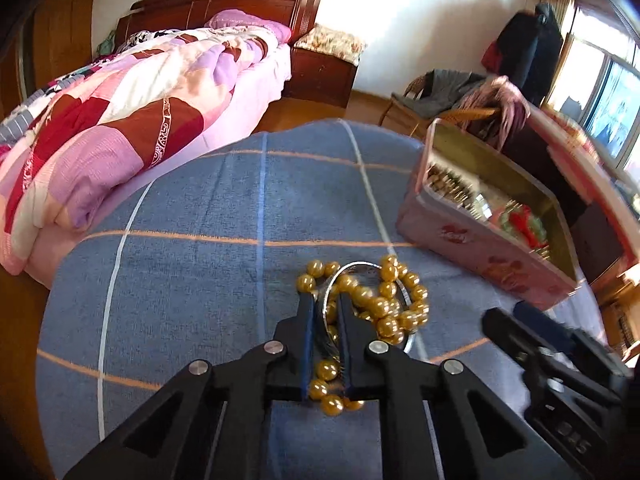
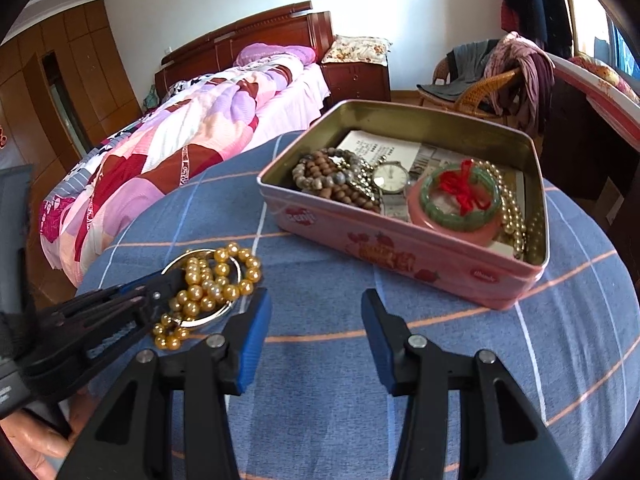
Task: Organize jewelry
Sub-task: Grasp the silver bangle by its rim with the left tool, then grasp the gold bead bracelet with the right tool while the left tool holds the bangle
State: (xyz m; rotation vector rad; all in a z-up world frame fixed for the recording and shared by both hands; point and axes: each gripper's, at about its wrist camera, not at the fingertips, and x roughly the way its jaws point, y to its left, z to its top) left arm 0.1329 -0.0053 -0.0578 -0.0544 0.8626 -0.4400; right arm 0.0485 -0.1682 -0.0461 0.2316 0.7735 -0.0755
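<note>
Bedroom setting; round table under a blue checked cloth [image 2: 328,360], bed [image 2: 192,140] behind. Gold bead necklace [image 1: 380,300] lies heaped on the cloth, tangled with a silver bangle [image 2: 236,268]. Left gripper [image 1: 325,304]: jaws nearly closed, pinching beads and what looks like the bangle rim; exact contact is partly hidden by the fingers. Right gripper [image 2: 316,312]: jaws about half open, nothing between them, hovering over bare cloth just right of the heap. Pink tin [image 2: 400,248], lid off, sits near the heap to its right, holding bead bracelets [image 2: 332,180], a watch [image 2: 390,178], a green bangle [image 2: 460,200].
</note>
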